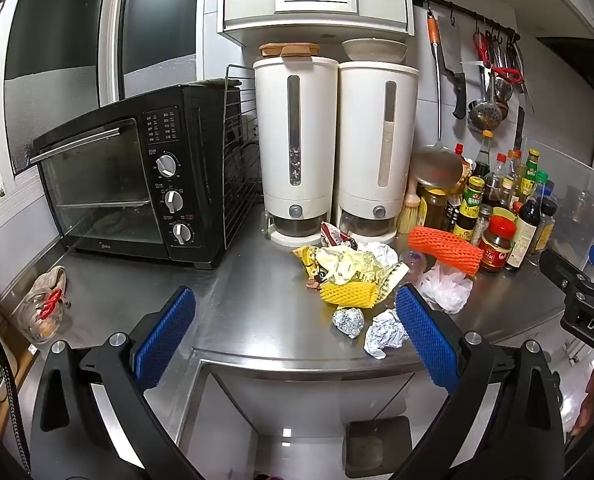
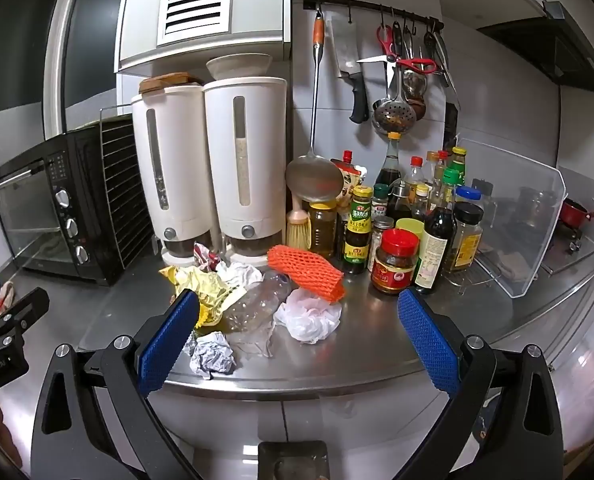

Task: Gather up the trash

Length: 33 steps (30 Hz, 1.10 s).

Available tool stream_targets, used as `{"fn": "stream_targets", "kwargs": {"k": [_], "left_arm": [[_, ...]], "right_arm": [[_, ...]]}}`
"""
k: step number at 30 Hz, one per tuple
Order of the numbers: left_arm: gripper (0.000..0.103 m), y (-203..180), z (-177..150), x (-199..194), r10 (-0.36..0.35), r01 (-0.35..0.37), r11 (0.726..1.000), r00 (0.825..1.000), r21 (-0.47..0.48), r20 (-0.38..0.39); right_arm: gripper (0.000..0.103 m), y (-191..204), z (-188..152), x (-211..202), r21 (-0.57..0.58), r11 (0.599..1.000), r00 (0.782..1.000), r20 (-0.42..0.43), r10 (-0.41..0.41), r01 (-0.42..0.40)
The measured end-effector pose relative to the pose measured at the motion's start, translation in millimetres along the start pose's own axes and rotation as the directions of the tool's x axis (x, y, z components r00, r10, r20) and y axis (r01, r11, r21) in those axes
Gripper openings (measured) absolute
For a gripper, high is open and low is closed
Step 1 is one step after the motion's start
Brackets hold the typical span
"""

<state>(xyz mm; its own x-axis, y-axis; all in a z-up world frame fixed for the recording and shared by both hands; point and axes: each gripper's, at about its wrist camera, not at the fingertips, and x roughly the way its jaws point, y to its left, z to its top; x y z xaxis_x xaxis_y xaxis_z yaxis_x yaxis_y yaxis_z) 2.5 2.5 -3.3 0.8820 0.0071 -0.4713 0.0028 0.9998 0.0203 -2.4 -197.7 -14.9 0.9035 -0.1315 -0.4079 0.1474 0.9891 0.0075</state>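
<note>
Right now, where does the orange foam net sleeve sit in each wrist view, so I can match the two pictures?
Left wrist view: the orange foam net sleeve lies right of centre, in front of the bottles, above the white plastic bag.
Right wrist view: the sleeve lies at centre, above the same bag.
Shared landmark: the red-lidded sauce jar stands just right of the sleeve in both.

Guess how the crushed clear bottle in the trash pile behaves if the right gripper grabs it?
The clear bottle looks empty and dented, so probably light and yielding. Its smooth plastic may slip on the pads. It lies on its side touching the white bag, so nudging probably drags that.
</note>
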Motion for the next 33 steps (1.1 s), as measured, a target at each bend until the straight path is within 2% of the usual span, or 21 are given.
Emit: {"fn": "stream_targets", "kwargs": {"k": [33], "left_arm": [[0.095, -5.1, -1.8, 7.4, 0.018, -0.017, 1.0, 1.0, 0.011, -0.014]], "right_arm": [[0.1, 0.5, 1.6, 9.0, 0.004, 1.0, 1.0, -0.008, 0.008, -0.008]]}}
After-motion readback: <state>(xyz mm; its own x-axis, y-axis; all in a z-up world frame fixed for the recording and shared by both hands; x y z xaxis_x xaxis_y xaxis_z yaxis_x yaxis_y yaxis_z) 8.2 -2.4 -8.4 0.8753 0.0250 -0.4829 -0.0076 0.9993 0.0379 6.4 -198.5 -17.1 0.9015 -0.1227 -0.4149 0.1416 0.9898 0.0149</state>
